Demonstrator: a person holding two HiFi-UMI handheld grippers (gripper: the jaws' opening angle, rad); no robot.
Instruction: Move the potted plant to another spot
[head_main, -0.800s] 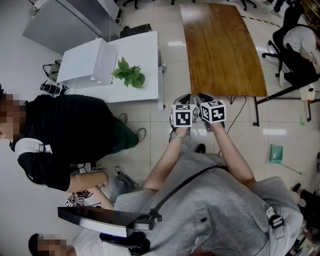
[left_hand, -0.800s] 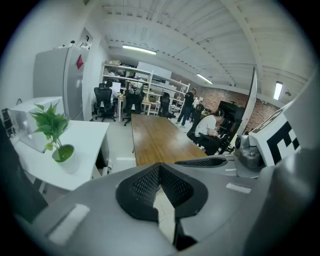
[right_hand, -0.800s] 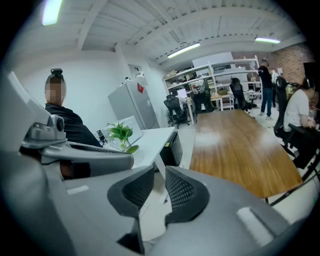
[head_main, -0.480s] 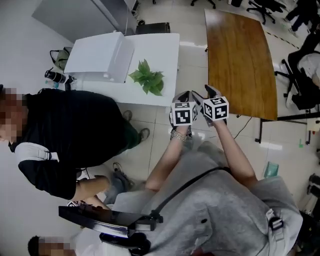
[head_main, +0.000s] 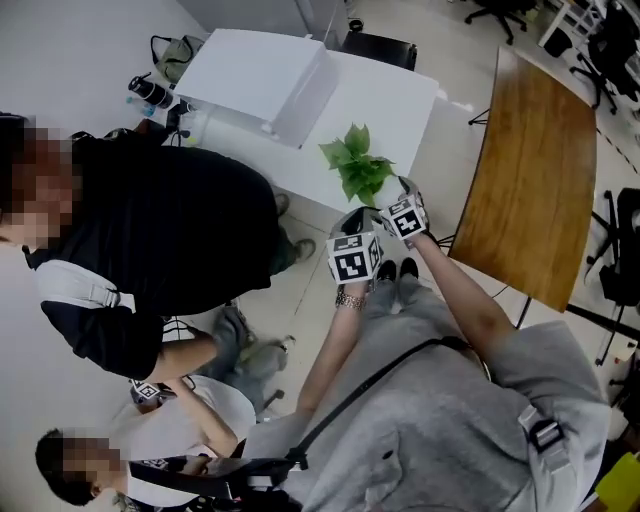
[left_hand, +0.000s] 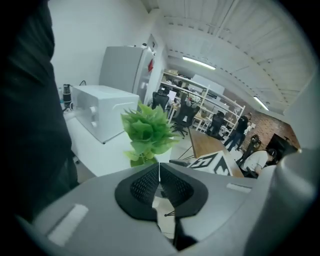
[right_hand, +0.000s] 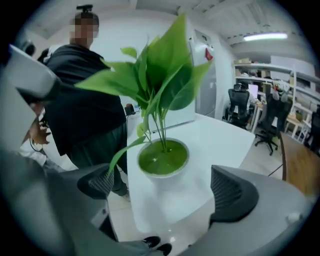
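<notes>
The potted plant (head_main: 357, 171) with broad green leaves in a white pot (right_hand: 164, 165) stands near the front corner of a white table (head_main: 400, 100). My right gripper (right_hand: 167, 187) is open wide just before the pot, its pads either side and not touching; in the head view this right gripper (head_main: 404, 212) sits right below the leaves. My left gripper (left_hand: 159, 184) is shut with nothing between its pads, a little left and nearer than the plant (left_hand: 147, 131); from the head camera the left gripper (head_main: 354, 252) is seen over the floor.
A white box-like appliance (head_main: 268, 72) sits on the far part of the white table. A brown wooden table (head_main: 540, 190) stands to the right. A person in black (head_main: 150, 240) stands left of the plant; another person (head_main: 160, 440) crouches on the floor below.
The view has swung toward the white table. Both grippers have come up to the plant, the right one reaching its pot.
</notes>
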